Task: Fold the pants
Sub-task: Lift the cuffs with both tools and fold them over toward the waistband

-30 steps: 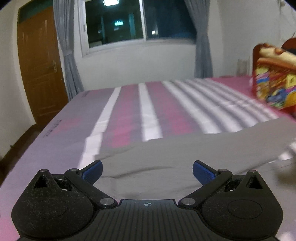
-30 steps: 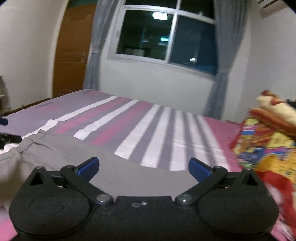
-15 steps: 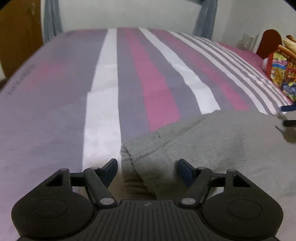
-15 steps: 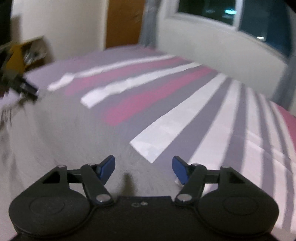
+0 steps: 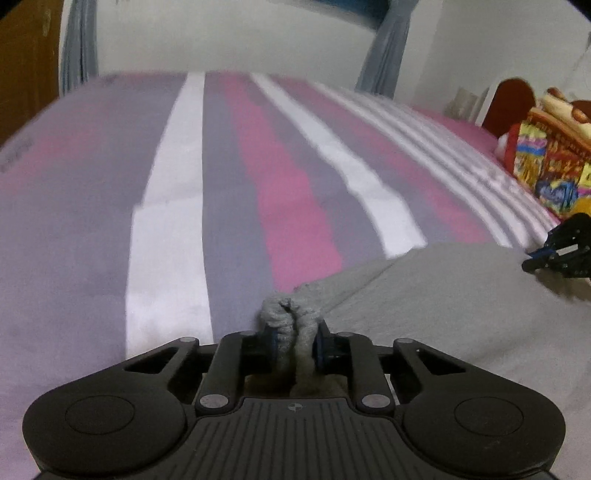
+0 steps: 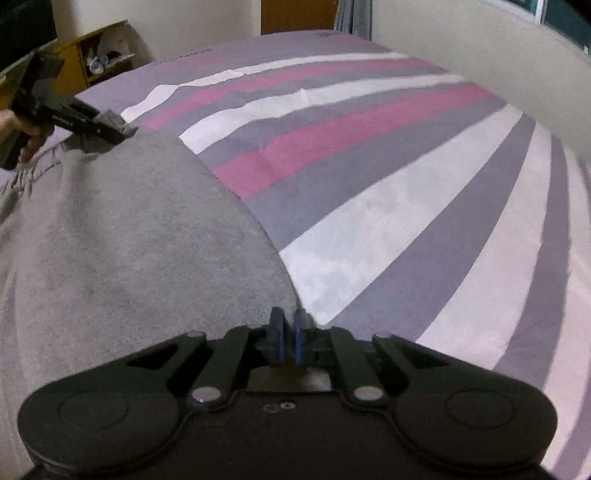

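Note:
Grey pants [image 5: 443,302] lie spread on the striped bed [image 5: 166,221]. My left gripper [image 5: 295,339] is shut on a bunched fold at the pants' left end, with fabric bulging out between the blue pads. In the right wrist view the pants [image 6: 129,240] fill the left half. My right gripper [image 6: 288,336] is shut at their near corner, pads almost touching on the thin edge. Each gripper shows in the other's view: the right gripper [image 5: 528,264] at the far right edge of the cloth, the left gripper [image 6: 122,129] at the far left, held by a hand [image 6: 26,136].
The bed [image 6: 406,184] stretches away in pink, grey and white stripes. A colourful folded blanket [image 5: 546,158] sits by a red-brown headboard [image 5: 513,96] at the right. A yellow shelf [image 6: 96,62] and a wooden door [image 6: 295,14] stand beyond the bed.
Both grippers have dropped onto the pants and tilted down. Their jaws went from wide open to shut, the left on a bunched fold, the right on the corner edge.

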The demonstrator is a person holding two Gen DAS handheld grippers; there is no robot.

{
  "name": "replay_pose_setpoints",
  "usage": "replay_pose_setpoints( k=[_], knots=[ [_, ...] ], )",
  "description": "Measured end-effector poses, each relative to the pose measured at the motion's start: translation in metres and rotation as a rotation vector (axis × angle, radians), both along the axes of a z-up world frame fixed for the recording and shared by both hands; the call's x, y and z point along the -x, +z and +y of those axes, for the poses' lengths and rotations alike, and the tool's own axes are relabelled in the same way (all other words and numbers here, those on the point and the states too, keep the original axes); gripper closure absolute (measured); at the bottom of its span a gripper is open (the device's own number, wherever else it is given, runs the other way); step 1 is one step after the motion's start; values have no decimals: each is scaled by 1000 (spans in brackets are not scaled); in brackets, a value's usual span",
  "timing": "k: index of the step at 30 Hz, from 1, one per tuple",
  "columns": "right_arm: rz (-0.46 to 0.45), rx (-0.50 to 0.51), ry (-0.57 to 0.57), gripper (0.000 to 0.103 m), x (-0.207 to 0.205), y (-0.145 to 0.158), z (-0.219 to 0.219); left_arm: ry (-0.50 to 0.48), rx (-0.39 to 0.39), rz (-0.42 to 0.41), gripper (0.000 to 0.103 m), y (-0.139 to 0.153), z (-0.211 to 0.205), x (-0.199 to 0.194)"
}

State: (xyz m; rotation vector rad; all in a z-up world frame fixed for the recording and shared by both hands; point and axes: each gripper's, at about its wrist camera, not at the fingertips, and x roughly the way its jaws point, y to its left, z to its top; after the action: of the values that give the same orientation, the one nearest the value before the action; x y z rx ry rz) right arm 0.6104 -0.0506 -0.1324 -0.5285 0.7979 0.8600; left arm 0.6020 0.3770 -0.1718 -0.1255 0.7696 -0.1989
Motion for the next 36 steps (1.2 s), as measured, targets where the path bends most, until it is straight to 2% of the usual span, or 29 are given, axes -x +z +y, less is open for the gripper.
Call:
replay_pose_setpoints(
  k=[3,8,9,13,17,20,23,24,25,26,27,28,30,32,36],
  knots=[
    [-118,-34,-12,99,28,28,-2,-12,3,-112,85,29,2,32],
    [-310,-57,10,99,113,82,-25,-46,45,-248,85,78,7,102],
    [-338,-58,18,99,133,90,-31,-51,57,-260,89,83,10,118],
    [-408,-35,58,99,214,90,-36,-73,63,-286,89,94,7,187],
    [-337,-57,21,99,266,60,-46,-37,93,-238,89,73,0,241],
    [-226,-66,-88,97,268,24,-49,13,116,-168,89,44,-8,257],
    [-113,-62,-224,84,256,-1,-52,77,85,-103,85,24,-14,272],
    [-98,-74,-256,81,257,-1,-56,116,77,-80,75,22,-12,279],
    [-95,-104,-288,77,260,5,-62,144,82,-71,60,21,-8,288],
    [-89,-143,-317,64,263,12,-70,176,86,-72,52,22,-4,298],
    [-79,-182,-340,59,265,18,-79,206,90,-77,39,24,0,309],
    [-69,-219,-364,62,269,24,-88,240,111,-88,35,27,4,323],
    [-54,-268,-419,62,274,32,-100,277,205,-124,35,33,10,344],
    [-21,-310,-478,62,268,33,-102,289,335,-142,35,34,9,355],
    [91,-381,-627,61,244,25,-100,317,584,-88,35,15,-3,340]
  ],
)
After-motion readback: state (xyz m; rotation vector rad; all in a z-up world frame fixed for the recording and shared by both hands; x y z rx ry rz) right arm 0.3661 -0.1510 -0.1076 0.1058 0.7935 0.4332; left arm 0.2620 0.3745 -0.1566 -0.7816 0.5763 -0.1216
